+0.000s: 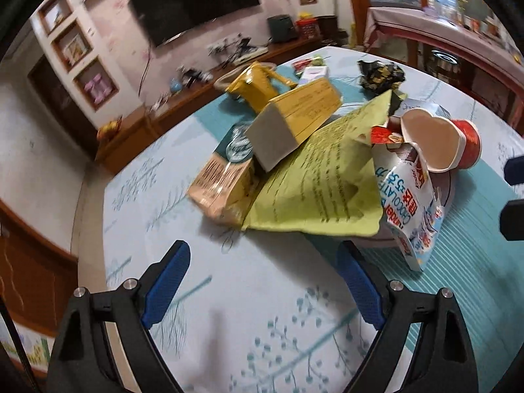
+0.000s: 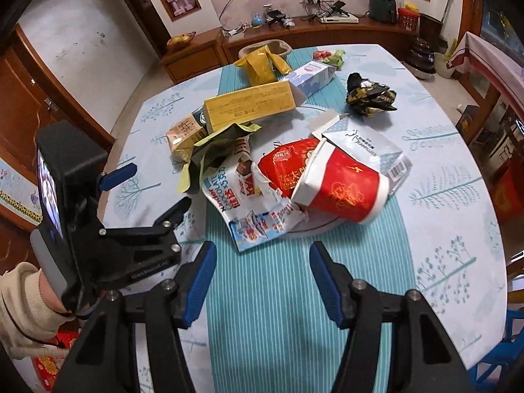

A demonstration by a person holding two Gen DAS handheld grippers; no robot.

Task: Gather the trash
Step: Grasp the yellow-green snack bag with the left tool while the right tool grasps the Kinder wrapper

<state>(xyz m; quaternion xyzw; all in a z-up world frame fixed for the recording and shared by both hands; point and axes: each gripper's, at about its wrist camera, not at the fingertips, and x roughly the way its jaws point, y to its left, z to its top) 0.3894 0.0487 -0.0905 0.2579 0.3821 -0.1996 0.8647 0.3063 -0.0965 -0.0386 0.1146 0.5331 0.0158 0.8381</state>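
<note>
Trash lies piled mid-table: a crushed red paper cup (image 2: pixel 340 186) (image 1: pixel 455 144), a white chocolate wrapper (image 2: pixel 258 216) (image 1: pixel 409 203), a green paper bag (image 1: pixel 324 180) (image 2: pixel 213 147), a long yellow box (image 2: pixel 249 103) (image 1: pixel 308 111), a tan carton (image 1: pixel 222 177) (image 2: pixel 183 132), a crumpled black wrapper (image 2: pixel 370 96) and a yellow bag (image 2: pixel 262 65). My left gripper (image 1: pixel 263 281) is open and empty, just short of the green bag. My right gripper (image 2: pixel 263 281) is open and empty, in front of the chocolate wrapper. The left gripper (image 2: pixel 150 186) also shows at the left of the right wrist view.
The round table (image 2: pixel 452 203) has a pale tree-print cloth with a teal striped runner (image 2: pixel 262 311). A silver-grey carton (image 2: pixel 366 147) lies behind the cup. A red packet (image 2: pixel 285 167) lies beside the cup. A wooden TV cabinet (image 2: pixel 311 32) stands behind the table.
</note>
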